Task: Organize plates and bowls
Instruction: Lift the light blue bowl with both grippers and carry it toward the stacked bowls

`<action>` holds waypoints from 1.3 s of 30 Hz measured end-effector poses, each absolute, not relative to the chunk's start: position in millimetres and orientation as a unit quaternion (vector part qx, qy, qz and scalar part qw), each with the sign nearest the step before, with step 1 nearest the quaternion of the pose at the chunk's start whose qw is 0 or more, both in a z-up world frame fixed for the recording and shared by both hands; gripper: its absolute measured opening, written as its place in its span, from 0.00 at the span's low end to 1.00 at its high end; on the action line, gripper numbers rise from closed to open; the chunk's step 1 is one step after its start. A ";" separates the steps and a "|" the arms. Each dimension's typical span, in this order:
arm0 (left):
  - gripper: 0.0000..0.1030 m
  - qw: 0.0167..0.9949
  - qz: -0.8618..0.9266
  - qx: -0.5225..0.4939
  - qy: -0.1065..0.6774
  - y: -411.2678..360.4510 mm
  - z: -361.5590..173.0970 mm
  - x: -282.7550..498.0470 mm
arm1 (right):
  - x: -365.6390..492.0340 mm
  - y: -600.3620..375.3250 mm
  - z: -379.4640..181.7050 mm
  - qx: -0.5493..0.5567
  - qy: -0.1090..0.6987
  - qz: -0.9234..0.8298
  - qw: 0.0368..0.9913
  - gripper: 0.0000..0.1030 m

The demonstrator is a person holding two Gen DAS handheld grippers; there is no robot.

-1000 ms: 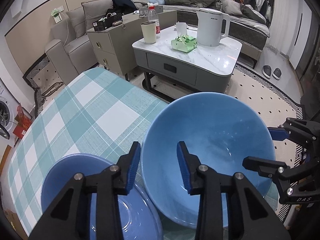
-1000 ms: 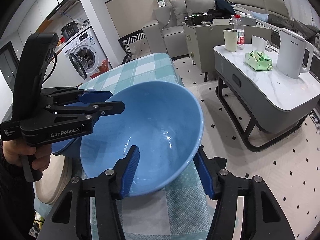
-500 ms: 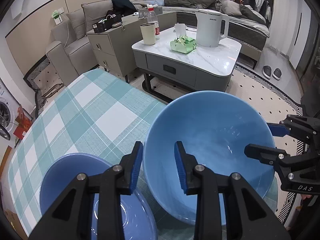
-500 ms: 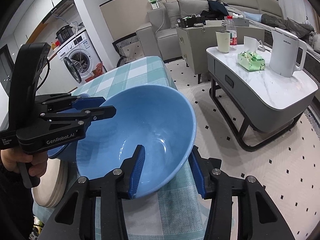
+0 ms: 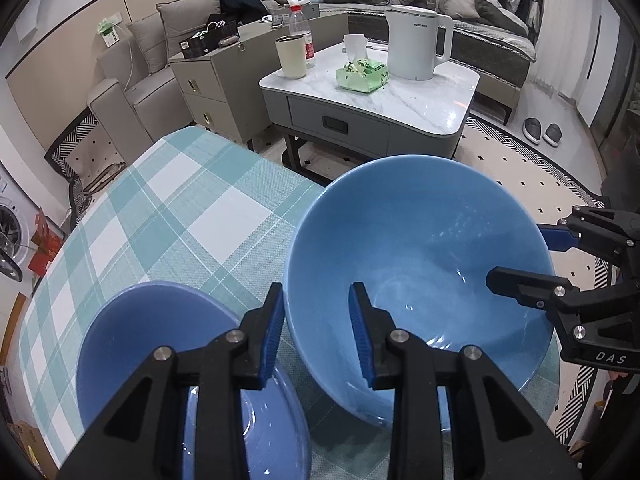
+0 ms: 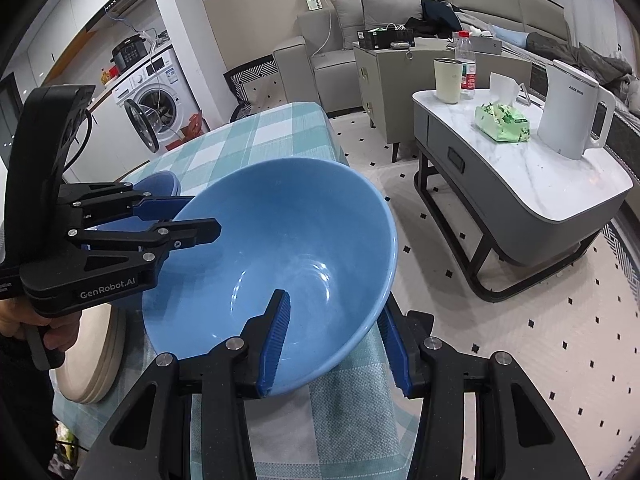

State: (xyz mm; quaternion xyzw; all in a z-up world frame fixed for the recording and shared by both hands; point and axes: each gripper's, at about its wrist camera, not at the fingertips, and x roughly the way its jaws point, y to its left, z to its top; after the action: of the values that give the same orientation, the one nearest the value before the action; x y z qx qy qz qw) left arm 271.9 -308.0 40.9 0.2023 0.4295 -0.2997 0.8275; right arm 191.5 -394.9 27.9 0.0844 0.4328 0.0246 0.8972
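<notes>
A large blue bowl (image 5: pixel 420 264) hangs tilted above the checked table's edge, held from both sides. My left gripper (image 5: pixel 316 328) is shut on its near rim, one finger inside and one outside. My right gripper (image 6: pixel 332 340) is shut on the opposite rim of the same bowl (image 6: pixel 280 248). Each gripper shows in the other's view, the right one (image 5: pixel 560 264) and the left one (image 6: pixel 176 216). A smaller blue bowl (image 5: pixel 168 360) sits on the table under my left gripper, also seen in the right wrist view (image 6: pixel 160 184).
The table (image 5: pixel 160 216) has a teal checked cloth. A stack of beige plates (image 6: pixel 92 360) sits at its left edge. Beyond the table are a marble coffee table (image 5: pixel 400 92) with a white kettle (image 5: pixel 416 48), a cabinet and a sofa.
The large bowl has lifted a little and tipped with both grippers still on it. The view over the table has shifted slightly.
</notes>
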 end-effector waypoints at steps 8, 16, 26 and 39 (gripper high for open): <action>0.29 0.829 -0.294 0.206 0.429 -312.4 40.9 269.5 | 190.4 -396.0 29.0 0.080 0.428 0.018 0.900 0.44; 0.23 0.833 -0.287 0.200 0.428 -308.0 43.2 271.4 | 191.3 -398.5 28.0 0.076 0.426 0.004 0.902 0.33; 0.23 0.837 -0.287 0.194 0.424 -306.0 48.1 269.2 | 190.6 -397.5 30.1 0.071 0.421 -0.001 0.904 0.30; 0.23 0.849 -0.288 0.175 0.407 -303.1 61.1 263.6 | 184.9 -393.7 41.6 0.060 0.409 -0.017 0.910 0.30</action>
State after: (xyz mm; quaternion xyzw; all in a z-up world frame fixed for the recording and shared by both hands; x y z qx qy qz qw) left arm 263.6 -303.1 61.1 0.1751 0.4066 -0.2876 0.8493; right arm 184.9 -393.7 41.6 0.0605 0.4091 -0.0172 0.9103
